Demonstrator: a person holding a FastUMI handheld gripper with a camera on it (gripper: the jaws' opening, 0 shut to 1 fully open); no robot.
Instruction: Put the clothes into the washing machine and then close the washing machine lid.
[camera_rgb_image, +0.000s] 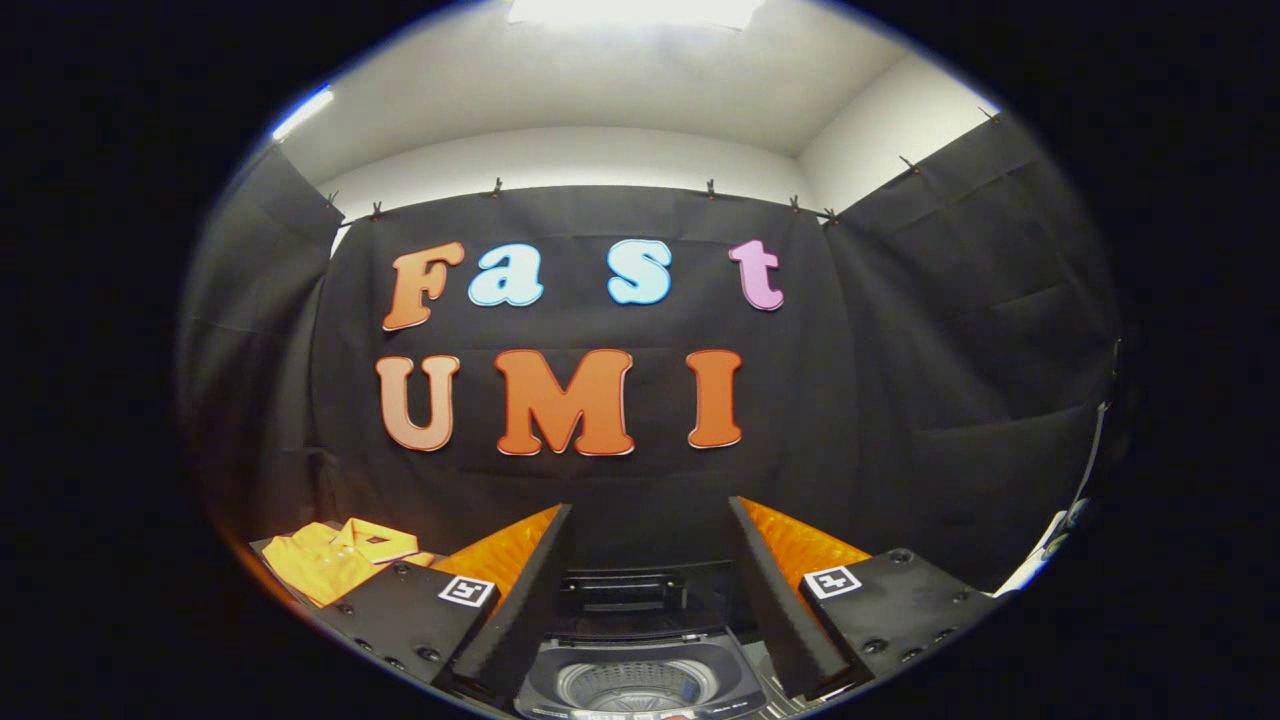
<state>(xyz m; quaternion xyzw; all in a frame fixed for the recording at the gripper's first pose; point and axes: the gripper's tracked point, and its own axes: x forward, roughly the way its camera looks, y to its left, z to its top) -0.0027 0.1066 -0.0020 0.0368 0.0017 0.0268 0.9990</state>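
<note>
tongs (650, 560): spread wide open, nothing in them, both fingers pointing out at 12 o'clock toward the booth's back wall. I'm basically parked up in the air here.

washing machine (640, 680): right below, between the two fingers, so roughly 6 o'clock from the fingertips. It's a small top-loader and I can see straight down into the drum (637, 685).

lid (622, 592): looks flipped up and open behind the drum opening, though it's dark back there so I'm not 100% on how far it leans.

clothes (335, 560): an orange shirt, folded-ish, lying on the counter (268, 548) off at about 9 o'clock, just past the left finger. Well apart from the machine opening.

where I'm at: my read is nothing's loaded yet, the drum looks empty, so the first grab hasn't happened.

what could go wrong:
- shirt sits way off to the side, so if I swing over too flat I could shove it along the counter instead of pinching it
- grabbing just a collar or a sleeve means the rest dangles and could snag on the machine rim when I carry it over
- fabric draped over the rim would stop the lid closing properly
- bumping the raised lid on the way in could knock it shut early
</note>
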